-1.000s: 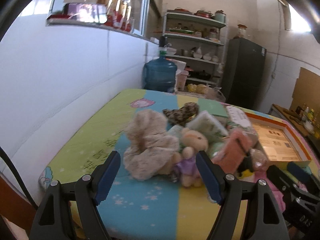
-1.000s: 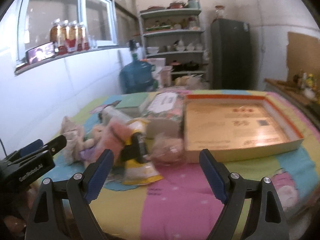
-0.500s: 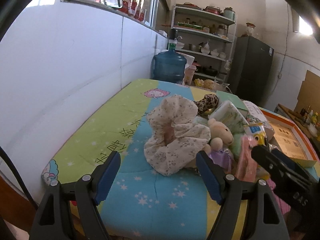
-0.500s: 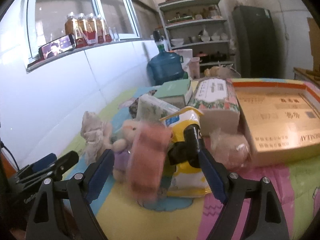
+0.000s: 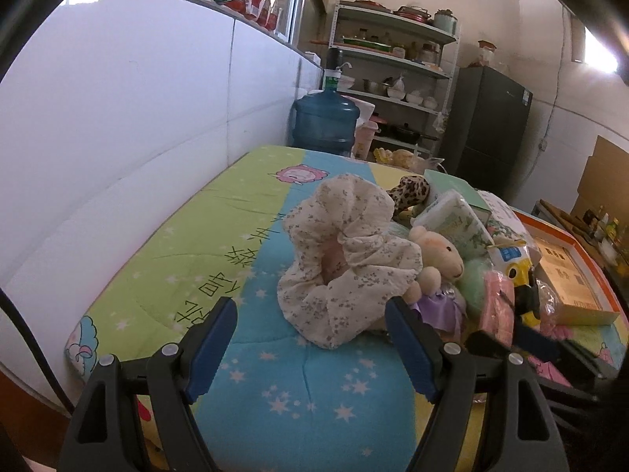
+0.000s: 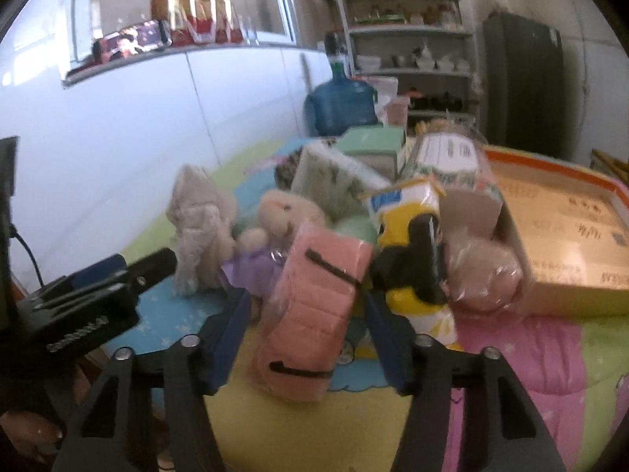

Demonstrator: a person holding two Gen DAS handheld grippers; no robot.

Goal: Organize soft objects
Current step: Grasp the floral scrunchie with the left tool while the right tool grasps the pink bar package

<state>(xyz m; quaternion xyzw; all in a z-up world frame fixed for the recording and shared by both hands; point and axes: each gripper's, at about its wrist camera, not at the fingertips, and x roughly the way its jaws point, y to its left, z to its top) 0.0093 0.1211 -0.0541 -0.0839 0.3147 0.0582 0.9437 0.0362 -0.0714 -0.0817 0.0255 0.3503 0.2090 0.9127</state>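
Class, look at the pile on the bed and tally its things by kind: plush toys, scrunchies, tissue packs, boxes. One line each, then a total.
Plush toys: 1, bear
Scrunchies: 2, floral, leopard
Tissue packs: 2, pink, green
Boxes: 2, green, orange tray
Total: 7

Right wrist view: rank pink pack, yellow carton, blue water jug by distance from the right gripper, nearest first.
1. pink pack: between the fingers of the right gripper, whose jaws have just been closing.
2. yellow carton: just behind the pack, to the right.
3. blue water jug: far back, past the table, by the shelves.
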